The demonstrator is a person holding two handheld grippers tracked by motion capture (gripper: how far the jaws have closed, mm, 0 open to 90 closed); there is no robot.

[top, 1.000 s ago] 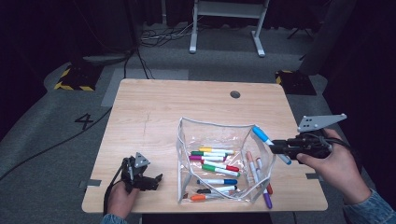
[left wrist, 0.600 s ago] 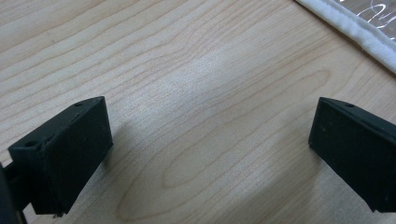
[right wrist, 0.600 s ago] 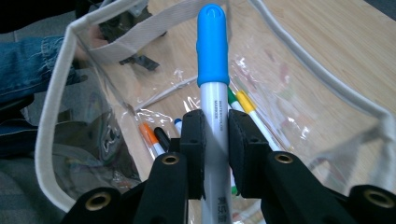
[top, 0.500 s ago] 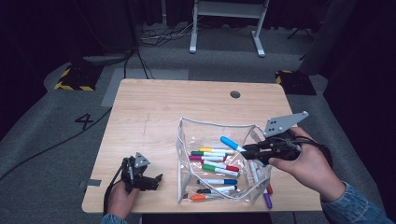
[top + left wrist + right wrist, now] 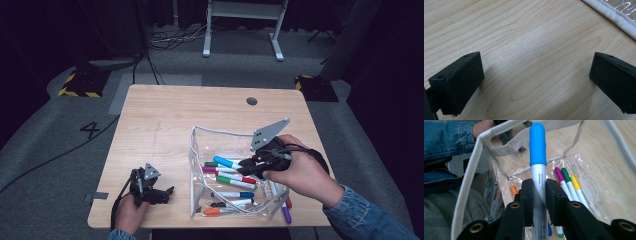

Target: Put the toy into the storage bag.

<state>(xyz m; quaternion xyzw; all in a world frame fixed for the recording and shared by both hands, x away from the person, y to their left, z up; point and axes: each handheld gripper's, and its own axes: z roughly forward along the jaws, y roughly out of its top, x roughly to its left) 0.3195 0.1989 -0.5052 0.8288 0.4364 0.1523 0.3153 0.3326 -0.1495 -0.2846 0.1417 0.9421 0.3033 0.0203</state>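
A clear pouch [image 5: 194, 165] with a white rim stands open on the right half of the wooden table [image 5: 165, 120], with several coloured markers [image 5: 235, 182] lying inside. My right gripper [image 5: 248, 165] hovers over the pouch's mouth, shut on a blue-capped marker [image 5: 226, 162] that points left. In the right gripper view the blue-capped marker [image 5: 538, 157] sticks out between the pads of the right gripper [image 5: 539, 195], above the pouch rim [image 5: 471, 170] and the purple, green and yellow markers [image 5: 567, 182]. My left gripper [image 5: 161, 193] rests at the table's front left; in its own view the left gripper [image 5: 536, 77] stands open over bare wood.
A purple marker [image 5: 286, 215] and a red one [image 5: 289, 202] lie just outside the pouch at the front right. The pouch's white edge [image 5: 609, 15] shows at the top right of the left gripper view. A round cable hole [image 5: 251, 101] sits near the table's far edge.
My right gripper has carried the blue-capped marker leftward, from beside the pouch's right side to over its open mouth. The left hand has stayed put.
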